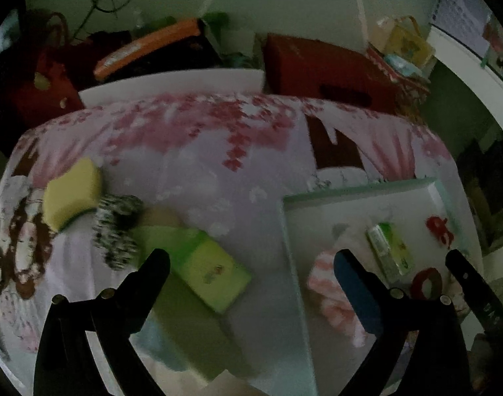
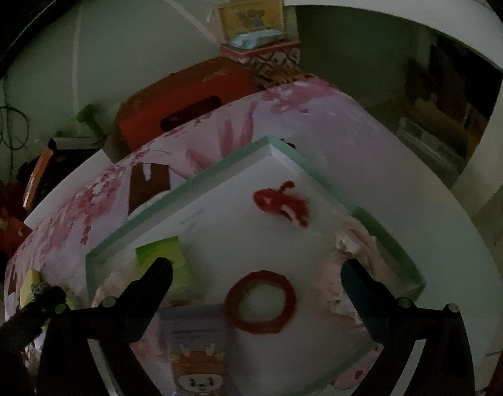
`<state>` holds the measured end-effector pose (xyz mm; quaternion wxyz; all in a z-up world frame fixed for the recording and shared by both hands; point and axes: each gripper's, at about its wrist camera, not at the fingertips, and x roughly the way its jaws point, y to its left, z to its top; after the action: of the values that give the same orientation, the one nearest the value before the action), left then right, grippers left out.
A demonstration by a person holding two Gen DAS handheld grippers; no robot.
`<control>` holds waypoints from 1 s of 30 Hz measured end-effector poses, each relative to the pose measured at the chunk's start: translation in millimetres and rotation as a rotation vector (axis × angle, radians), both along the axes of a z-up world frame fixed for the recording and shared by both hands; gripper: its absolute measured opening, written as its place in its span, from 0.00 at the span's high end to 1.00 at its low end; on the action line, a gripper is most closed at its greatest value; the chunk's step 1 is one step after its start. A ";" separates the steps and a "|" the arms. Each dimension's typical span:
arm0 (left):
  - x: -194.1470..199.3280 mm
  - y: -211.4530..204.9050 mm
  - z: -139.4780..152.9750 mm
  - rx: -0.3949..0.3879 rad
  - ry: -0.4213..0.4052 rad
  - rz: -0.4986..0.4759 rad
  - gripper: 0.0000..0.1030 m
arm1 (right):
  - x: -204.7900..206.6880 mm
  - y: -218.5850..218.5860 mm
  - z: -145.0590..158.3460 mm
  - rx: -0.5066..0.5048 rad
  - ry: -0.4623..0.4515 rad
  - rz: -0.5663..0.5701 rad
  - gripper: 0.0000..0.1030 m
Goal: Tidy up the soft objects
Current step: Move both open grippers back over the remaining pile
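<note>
The left gripper hangs spread wide and empty over the flowered cloth, a green packet between its fingers. The right gripper is likewise parted and empty above the tray, over a red ring.

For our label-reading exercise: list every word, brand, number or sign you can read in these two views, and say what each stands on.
None can be read.
Green packet in the tray: print too blurred.
Green box on the cloth: small mark, unreadable.
Cartoon pack: text lines too blurred.
Yellow bag behind: picture only, illegible.
</note>
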<state>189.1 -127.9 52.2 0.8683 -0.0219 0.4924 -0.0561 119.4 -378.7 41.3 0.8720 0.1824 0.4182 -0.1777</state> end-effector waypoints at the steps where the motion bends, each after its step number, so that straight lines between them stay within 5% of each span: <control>1: 0.4 7.4 3.4 0.005 -0.007 0.013 0.03 | 1.0 4.4 1.7 -0.007 -0.005 0.008 0.00; 10: 4.9 81.0 12.3 0.085 -0.019 0.195 0.03 | 13.4 44.3 8.6 -0.032 -0.013 0.086 0.00; 30: -6.6 199.8 1.0 0.031 0.035 0.402 0.03 | 49.0 220.6 11.1 -0.047 -0.062 0.491 0.00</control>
<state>182.5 71.8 53.2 0.8534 -0.1076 0.4941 0.1263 168.4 -158.1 52.3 0.9054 0.0602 0.4188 0.0357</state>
